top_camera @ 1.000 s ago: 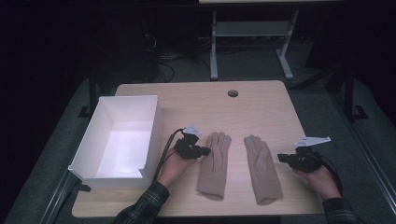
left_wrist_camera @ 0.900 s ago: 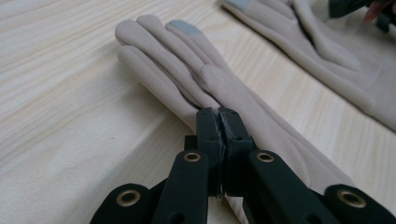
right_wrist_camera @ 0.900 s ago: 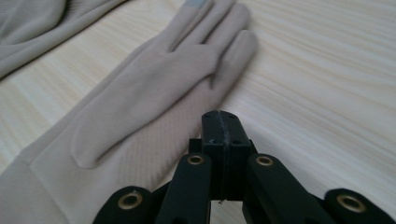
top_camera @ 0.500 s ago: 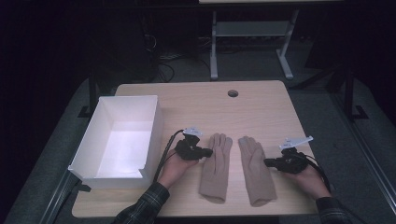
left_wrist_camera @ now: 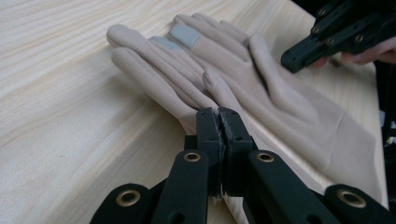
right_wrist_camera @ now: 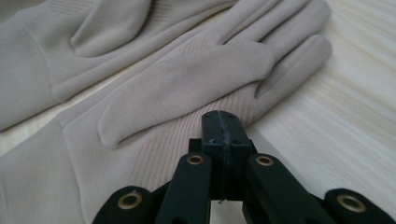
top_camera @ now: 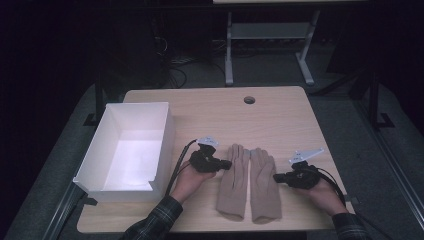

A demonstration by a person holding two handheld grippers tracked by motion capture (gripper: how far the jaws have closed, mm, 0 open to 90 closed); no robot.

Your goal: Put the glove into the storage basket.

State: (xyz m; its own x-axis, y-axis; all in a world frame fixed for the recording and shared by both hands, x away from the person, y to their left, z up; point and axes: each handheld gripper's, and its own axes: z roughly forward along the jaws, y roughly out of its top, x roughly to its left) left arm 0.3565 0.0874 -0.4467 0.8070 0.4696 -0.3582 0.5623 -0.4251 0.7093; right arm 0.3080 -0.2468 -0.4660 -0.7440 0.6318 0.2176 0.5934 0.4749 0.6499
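White box [top_camera: 131, 150] at far left of counter [top_camera: 280, 120], open-topped, interior bare

Left gripper [top_camera: 226, 164] just right of box, held in left hand [top_camera: 189, 176]; jaws clenched, pads pressed together with nothing between, tips at outer edge of left glove [top_camera: 235, 182]; whether touching the fabric cannot be told

Left glove flat on counter, fingers pointing away from the person, cuff toward near edge; grey patches on two fingertips in left gripper view

Right glove [top_camera: 262, 185] directly beside it, edges touching, same orientation, thumb folded over palm in right gripper view

Right gripper [top_camera: 277, 177] at right edge of right glove, held in right hand [top_camera: 320, 192]; jaws clenched, empty, tips against or just over glove's outer edge

Round hole [top_camera: 249, 99] in counter at far side, well apart from gloves
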